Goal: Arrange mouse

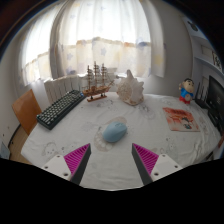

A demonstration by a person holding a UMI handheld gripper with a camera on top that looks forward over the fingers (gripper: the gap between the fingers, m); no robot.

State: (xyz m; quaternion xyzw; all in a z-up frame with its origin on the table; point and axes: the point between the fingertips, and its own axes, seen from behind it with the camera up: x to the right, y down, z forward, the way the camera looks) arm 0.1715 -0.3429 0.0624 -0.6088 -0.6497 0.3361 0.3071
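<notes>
A light blue mouse (pixel 114 131) lies on the white tablecloth (pixel 110 165), just ahead of my fingers and a little left of the middle between them. My gripper (pixel 112 160) is open and empty, with the pink pads (pixel 78 157) wide apart on either side. A black keyboard (pixel 60 108) lies at the left of the table, set at an angle, beyond the left finger.
A model sailing ship (pixel 96 82) and a white ornament (pixel 130 90) stand at the back of the table before the curtained window. A magazine (pixel 180 119) lies at the right, with a small figure (pixel 186 91) behind it. An orange chair (pixel 27 110) stands at the left.
</notes>
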